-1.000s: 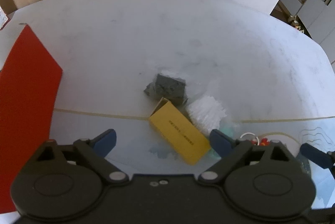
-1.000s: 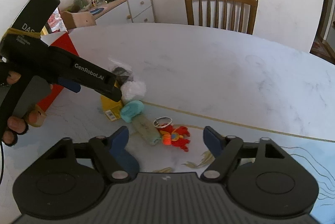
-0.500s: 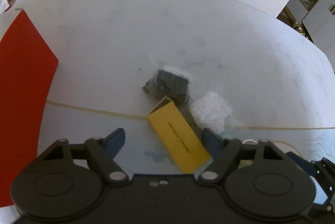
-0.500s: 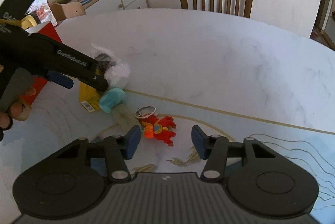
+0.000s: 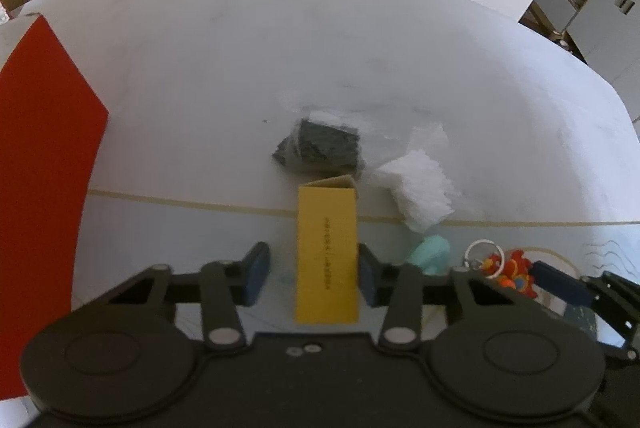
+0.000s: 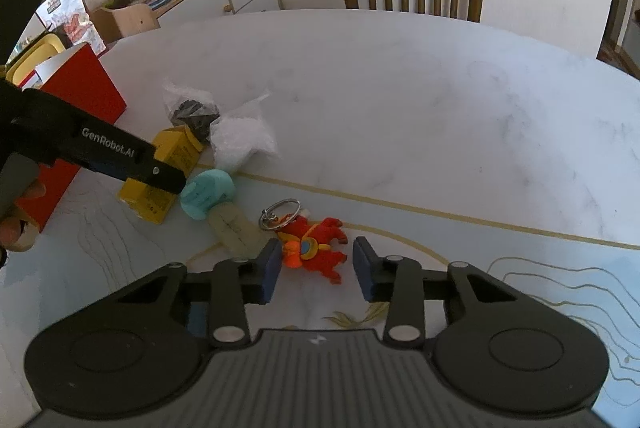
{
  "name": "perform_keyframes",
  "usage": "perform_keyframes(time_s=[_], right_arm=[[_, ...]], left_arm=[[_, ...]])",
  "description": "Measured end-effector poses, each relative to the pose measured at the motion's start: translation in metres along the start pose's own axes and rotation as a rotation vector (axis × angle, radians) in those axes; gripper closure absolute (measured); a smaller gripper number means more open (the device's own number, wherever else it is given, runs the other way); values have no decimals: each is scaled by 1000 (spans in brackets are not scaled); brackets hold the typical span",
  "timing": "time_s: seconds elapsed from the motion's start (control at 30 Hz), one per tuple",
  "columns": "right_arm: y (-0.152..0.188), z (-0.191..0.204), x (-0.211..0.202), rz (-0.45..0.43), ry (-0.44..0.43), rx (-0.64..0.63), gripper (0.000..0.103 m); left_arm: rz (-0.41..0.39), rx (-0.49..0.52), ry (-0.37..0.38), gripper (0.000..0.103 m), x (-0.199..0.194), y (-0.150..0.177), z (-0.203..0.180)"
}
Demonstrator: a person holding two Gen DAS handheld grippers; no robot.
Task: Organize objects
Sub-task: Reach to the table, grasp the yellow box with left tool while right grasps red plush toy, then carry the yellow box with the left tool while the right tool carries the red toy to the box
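Flat red board [image 5: 40,187]: we see it cut off by the left-wrist frame's left edge. Yellow cardboard box [image 6: 160,183]: partly hidden behind the black left gripper. Its printed text [image 5: 327,256] is too blurred for us to read.

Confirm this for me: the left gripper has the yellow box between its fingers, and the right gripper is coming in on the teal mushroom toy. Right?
Not quite. The right gripper is closing around the red and orange keychain figure, not the teal mushroom toy, which lies beside it further left in the right wrist view. The rest holds: the yellow box sits between the left gripper fingers.
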State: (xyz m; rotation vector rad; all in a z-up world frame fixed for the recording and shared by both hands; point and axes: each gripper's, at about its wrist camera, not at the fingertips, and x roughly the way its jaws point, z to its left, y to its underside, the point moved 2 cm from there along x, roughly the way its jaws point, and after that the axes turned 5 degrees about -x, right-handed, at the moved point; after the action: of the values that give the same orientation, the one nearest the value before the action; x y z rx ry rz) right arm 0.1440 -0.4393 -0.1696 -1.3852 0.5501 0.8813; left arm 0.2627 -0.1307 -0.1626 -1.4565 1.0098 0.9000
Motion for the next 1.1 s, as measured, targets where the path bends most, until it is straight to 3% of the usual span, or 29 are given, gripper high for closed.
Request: perform_keyframes(time_s=[0.03, 0.3, 0.6, 1.1], right_arm=[[0, 1, 0, -1, 3, 0, 69], [1, -3, -9, -11, 17, 43, 69], [0, 9, -50, -64, 36, 53, 70], [-15, 72, -119, -181, 13, 22, 70]], left_arm=[[0, 5, 10, 73, 0, 0, -1], [14, 35, 13, 74, -7, 4, 1], [22, 71, 59, 74, -34, 18, 5], [-12, 170, 135, 74, -108, 55, 0]])
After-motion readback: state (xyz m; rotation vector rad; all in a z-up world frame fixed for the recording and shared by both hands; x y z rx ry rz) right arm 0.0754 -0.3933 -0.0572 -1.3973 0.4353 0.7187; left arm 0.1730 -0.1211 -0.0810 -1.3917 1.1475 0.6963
